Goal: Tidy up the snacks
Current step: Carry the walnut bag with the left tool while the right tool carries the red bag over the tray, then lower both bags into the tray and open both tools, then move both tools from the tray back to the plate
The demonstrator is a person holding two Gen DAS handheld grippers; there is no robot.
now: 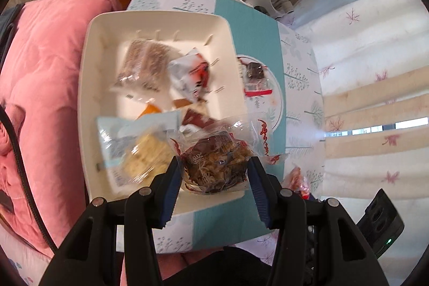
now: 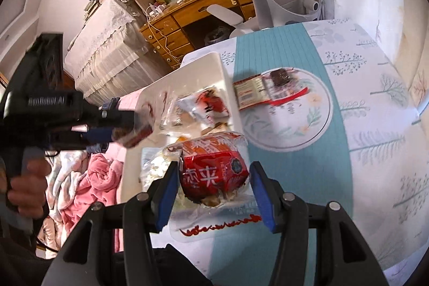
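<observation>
Gripping a clear packet of dark snack point(image 1: 214, 165), the left gripper point(image 1: 214, 173) had its blue pads pressed to the packet's two sides, over the near rim of the white tray point(image 1: 91, 50). The right gripper point(image 2: 214, 178) was clamped on a red packet point(image 2: 211, 173), held above the teal runner point(image 2: 295, 152) just beside the tray's corner.

The tray already held several packets: a brown-striped one point(image 1: 144, 63), a silver-and-red one point(image 1: 190, 74) and a pale biscuit pack point(image 1: 139, 152), piled loosely and overlapping. One dark packet with a red strip point(image 1: 254, 77) lay outside the tray on the round motif of the tablecloth point(image 1: 300, 77). A small red wrapper point(image 1: 297, 178) lay near the table's edge; motion blur prevented closer identification.

Assessed risks:
- Both packets were held by slack film; a slip was possible if the film crumpled between the pads.
- The left packet hung over the tray's rim; release there could leave it straddling the rim or falling outside.
- Both grippers converged on the same tray corner; collision was possible if they went in together.
- The wrapper at the edge could be knocked off the table.
</observation>
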